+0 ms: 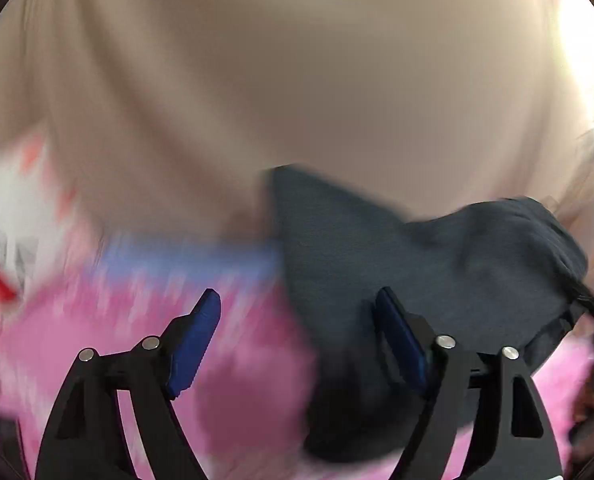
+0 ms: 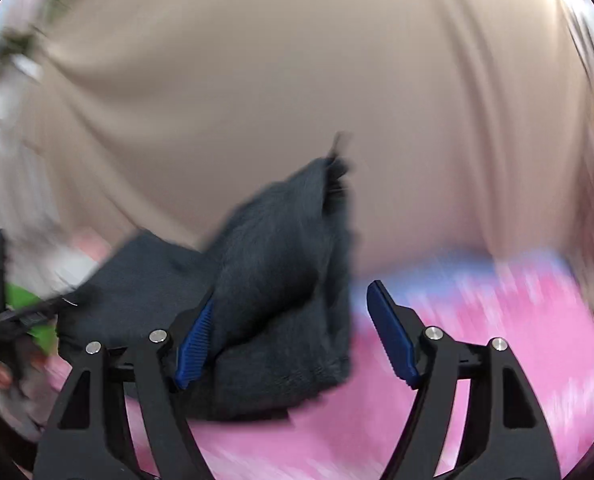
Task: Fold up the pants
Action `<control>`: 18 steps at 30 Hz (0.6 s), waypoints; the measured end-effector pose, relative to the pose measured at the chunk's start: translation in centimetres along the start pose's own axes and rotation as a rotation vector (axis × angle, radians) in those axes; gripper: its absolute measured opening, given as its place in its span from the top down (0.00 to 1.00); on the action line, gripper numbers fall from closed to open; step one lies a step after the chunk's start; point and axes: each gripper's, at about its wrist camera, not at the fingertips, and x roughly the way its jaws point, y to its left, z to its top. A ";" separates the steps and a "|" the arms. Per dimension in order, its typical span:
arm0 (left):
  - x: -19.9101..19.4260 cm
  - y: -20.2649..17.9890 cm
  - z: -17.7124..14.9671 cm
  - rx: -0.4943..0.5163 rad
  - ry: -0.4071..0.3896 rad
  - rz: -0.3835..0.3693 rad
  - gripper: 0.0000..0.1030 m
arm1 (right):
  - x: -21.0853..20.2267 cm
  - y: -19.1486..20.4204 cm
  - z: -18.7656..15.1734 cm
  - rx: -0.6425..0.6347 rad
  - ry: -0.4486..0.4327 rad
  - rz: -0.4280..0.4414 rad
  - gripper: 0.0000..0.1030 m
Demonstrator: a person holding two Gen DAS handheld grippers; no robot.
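Note:
Dark grey pants (image 1: pixel 437 264) lie bunched and partly folded on a pink patterned cover (image 1: pixel 249 360). In the left wrist view my left gripper (image 1: pixel 297 340) is open, its blue pads wide apart, with the pants under its right finger. In the right wrist view the pants (image 2: pixel 265 280) lie in a raised heap under and beyond my left finger; my right gripper (image 2: pixel 289 336) is open with nothing between its pads. Both views are motion-blurred.
A beige curtain or cloth (image 1: pixel 297 80) fills the background in both views. The other gripper's black frame with a green part (image 2: pixel 13 312) shows at the left edge of the right wrist view. The pink cover (image 2: pixel 477 340) stretches right.

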 end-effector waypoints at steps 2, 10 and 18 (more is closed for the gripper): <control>5.1 3.4 -4.4 -0.100 0.196 -0.017 0.51 | 2.0 -3.6 -5.4 0.042 0.119 -0.063 0.34; 8.1 3.8 -8.6 -0.172 0.273 -0.092 0.45 | 5.9 -4.7 -8.5 0.014 0.266 -0.043 0.34; 12.9 0.8 -9.0 -0.122 0.313 -0.088 0.41 | 12.9 -0.2 -8.9 -0.198 0.361 -0.013 0.79</control>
